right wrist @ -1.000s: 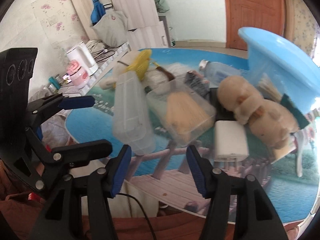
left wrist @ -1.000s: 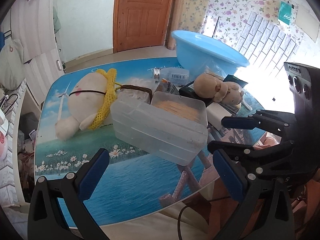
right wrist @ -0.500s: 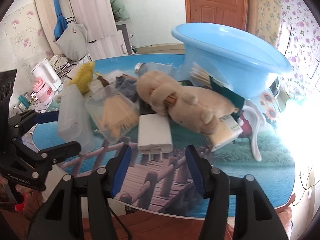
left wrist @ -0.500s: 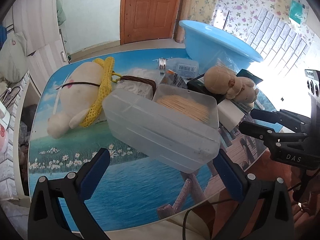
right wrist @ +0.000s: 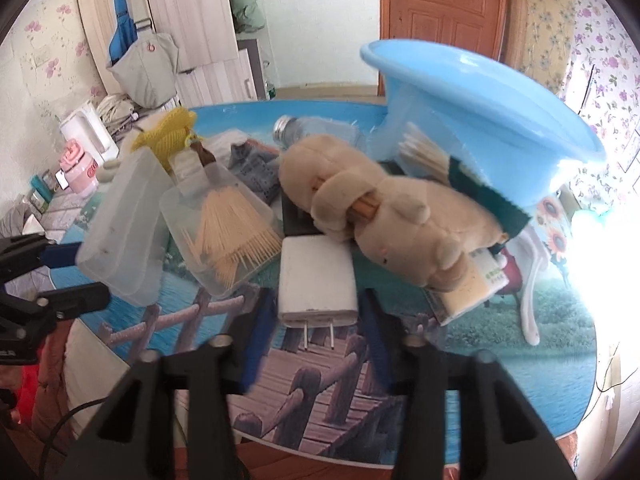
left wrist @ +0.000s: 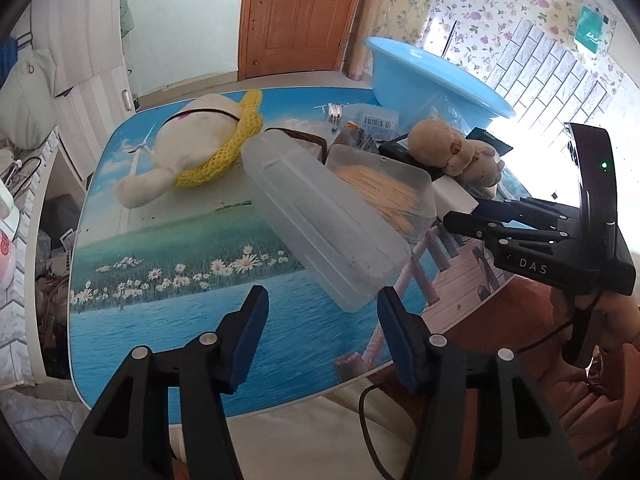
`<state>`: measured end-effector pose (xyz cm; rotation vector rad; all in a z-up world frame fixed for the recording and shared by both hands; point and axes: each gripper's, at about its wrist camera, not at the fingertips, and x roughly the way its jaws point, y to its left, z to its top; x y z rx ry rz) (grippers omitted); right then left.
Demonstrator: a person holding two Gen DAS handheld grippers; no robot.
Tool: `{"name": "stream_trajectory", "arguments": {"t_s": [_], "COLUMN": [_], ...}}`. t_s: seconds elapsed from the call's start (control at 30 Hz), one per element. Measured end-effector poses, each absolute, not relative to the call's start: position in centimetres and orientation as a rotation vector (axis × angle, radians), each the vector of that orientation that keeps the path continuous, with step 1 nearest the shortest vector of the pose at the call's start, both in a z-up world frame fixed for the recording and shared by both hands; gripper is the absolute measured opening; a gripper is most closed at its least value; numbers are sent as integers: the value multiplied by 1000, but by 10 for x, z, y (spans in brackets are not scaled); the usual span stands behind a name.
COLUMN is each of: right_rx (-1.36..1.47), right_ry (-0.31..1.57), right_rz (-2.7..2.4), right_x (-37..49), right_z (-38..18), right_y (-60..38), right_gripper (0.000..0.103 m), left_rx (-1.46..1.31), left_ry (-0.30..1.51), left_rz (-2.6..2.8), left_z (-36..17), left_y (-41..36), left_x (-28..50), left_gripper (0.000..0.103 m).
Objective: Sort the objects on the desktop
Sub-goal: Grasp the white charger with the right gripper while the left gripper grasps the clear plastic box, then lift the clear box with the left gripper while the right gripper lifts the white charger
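Note:
My left gripper [left wrist: 322, 320] sits low over the table's near edge, its jaws closing. The near corner of a long clear plastic box [left wrist: 324, 220] reaches in between the fingertips, and the pads are not touching it. My right gripper [right wrist: 318, 340] is closing around a white plug-in charger [right wrist: 316, 280]. The charger's prongs point toward me, and a thin gap shows on each side of it. In the left wrist view the right gripper [left wrist: 464, 214] reaches in from the right toward the charger [left wrist: 452, 196]. A clear box of toothpicks [right wrist: 228, 232] lies between the two.
A tan plush toy [right wrist: 384, 220] lies against the charger's far side, partly over a card packet. Behind it stands a blue basin [right wrist: 480, 120], with a small bottle [right wrist: 316, 132] beside it. A white plush in yellow netting [left wrist: 192, 148] lies at far left. The picture-printed table [left wrist: 160, 320] shows bare surface at near left.
Both pairs of jaws have narrowed. The right gripper has come forward to the charger, which now lies between its fingers. The clear box's near corner has come between the left fingertips.

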<state>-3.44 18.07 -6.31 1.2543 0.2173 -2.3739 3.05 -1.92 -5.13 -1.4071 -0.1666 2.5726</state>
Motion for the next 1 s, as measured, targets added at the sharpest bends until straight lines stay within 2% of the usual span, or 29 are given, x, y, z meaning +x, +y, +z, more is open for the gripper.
{"name": "stream_trajectory", "arguments": {"t_s": [0.2,0.33,0.7,0.73,0.77,1.0], "right_rx": [1263,1276,1285,1285,1285,1287], "right_ry": [183,175,166,167,169,174], "right_rz": [-2372,-2381,-2396,-2396,-2395,-2396], "right_x": [-30,-26,-16,-16,-16,-15], "right_z": [-63,-61,-60,-60,-59,-59], "right_y": [191,200,214,214,213,213], "right_gripper": [39,39,39,39,39,39], "left_rx": [-1430,-1420,-1393,-1392,-1393,-1403], "left_ry": [-210,-225,-178,-163,-149,-140], "left_rz": [2590,2587,2645,2649,2650,2630], "left_z": [-52,-50,-44,-44,-44,-43], "left_y": [-30,-21,4,5,6,-3], "left_x": [36,35,5,3,3,13], "left_gripper": [57,69,69,66,55,44]}}
